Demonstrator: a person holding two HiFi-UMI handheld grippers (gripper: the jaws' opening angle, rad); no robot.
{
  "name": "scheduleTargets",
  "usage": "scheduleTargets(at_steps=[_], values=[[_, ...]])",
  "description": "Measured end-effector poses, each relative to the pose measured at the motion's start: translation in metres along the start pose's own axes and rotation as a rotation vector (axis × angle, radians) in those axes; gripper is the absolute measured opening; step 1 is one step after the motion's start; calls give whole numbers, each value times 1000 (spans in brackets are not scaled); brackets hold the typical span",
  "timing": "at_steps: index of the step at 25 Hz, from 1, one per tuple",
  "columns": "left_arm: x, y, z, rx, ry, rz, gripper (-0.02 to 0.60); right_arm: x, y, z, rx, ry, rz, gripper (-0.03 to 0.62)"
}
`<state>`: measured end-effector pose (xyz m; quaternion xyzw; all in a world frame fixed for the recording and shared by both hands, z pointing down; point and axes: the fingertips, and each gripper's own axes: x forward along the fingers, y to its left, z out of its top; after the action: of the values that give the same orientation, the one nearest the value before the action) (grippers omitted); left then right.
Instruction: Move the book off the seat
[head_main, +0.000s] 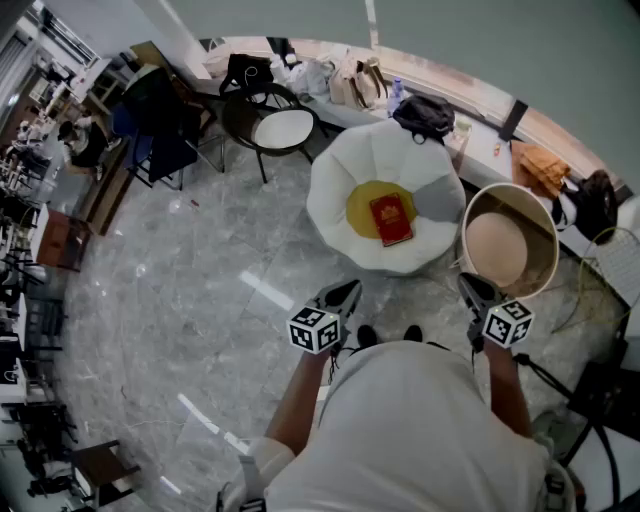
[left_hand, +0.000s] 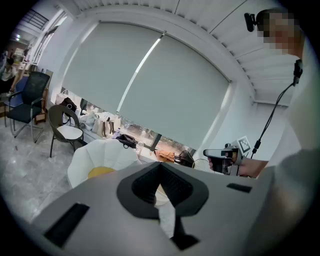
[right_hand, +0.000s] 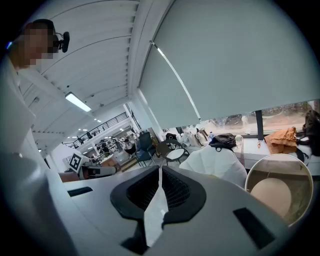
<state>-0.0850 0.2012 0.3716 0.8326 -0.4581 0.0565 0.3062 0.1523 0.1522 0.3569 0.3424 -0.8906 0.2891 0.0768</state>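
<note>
Closest to the head camera is the person's white shirt (head_main: 410, 430), with both arms held out ahead. The left gripper (head_main: 340, 297) and the right gripper (head_main: 475, 290) point forward and slightly down over the marble floor (head_main: 180, 300), well short of the furniture. In its own view, the left gripper (left_hand: 161, 175) has its jaws pressed together with nothing between them. The right gripper (right_hand: 160, 175) is likewise closed and empty.

The red book (head_main: 391, 219) lies flat on the yellow seat cushion (head_main: 365, 205) of the white petal-shaped armchair (head_main: 340, 180), ahead of the grippers and roughly between them. Neither gripper touches it. By my judgement the task has not really begun: the approach, the opening of the jaws, the grasp and the lift off the seat are all left to do.

Nothing lies between the grippers and the armchair except bare floor and the person's black shoes (head_main: 365, 335). The armchair's raised front edge surrounds the cushion, so a reach probably has to come in over it (a flat book gives the jaws little edge to take). A round beige tub chair (head_main: 510, 250) stands just beside the armchair on the right and crowds the right gripper's side. Farther off are a black bag (head_main: 424, 113) on the window ledge (head_main: 480, 140) and a dark chair with a white seat (head_main: 283, 125).
</note>
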Motion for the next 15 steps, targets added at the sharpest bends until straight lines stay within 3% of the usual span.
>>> scheduleTargets(at_steps=[15], values=[[-8,21,0,-6,33,-29,2,18,18,-1,18,11,-13,49]])
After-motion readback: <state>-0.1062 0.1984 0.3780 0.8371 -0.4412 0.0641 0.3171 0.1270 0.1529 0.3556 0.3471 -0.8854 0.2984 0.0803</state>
